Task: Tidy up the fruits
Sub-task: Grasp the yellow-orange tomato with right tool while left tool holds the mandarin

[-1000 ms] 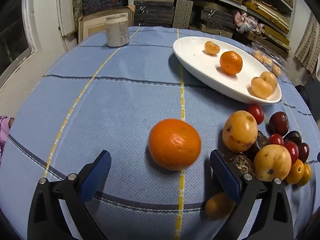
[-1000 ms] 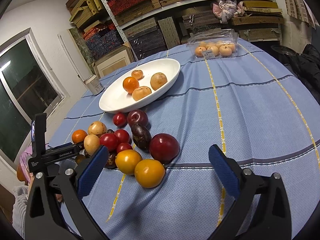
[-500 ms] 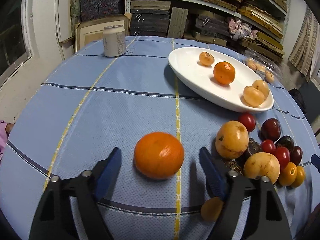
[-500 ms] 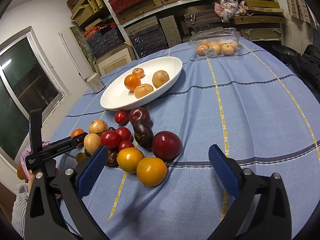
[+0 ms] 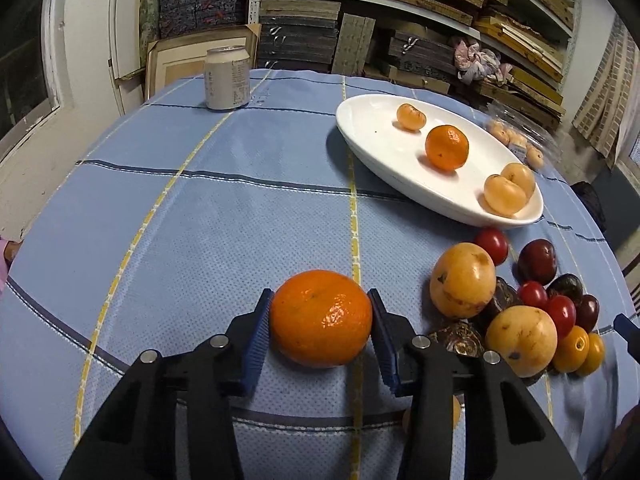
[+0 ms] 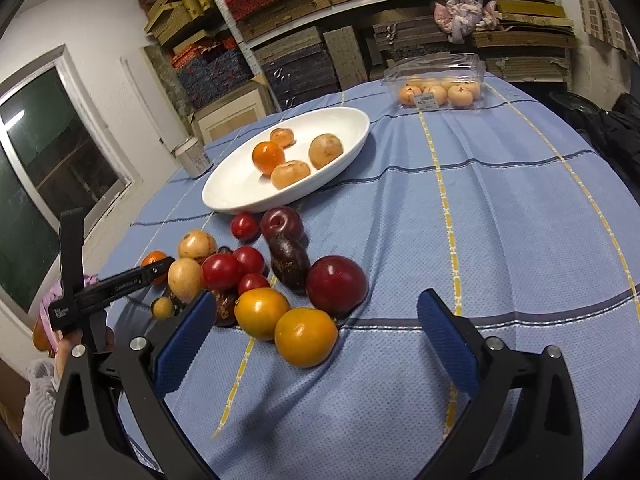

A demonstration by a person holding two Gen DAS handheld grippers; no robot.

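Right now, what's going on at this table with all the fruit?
A person is sorting fruit with a handheld gripper in each hand. The left gripper is closing its jaws on a large orange that sits on the blue tablecloth, with the pads at its sides. The right gripper is open above the cloth near the loose pile of fruit, holding nothing. The white dish behind holds four pieces, and a can stands at the far edge.
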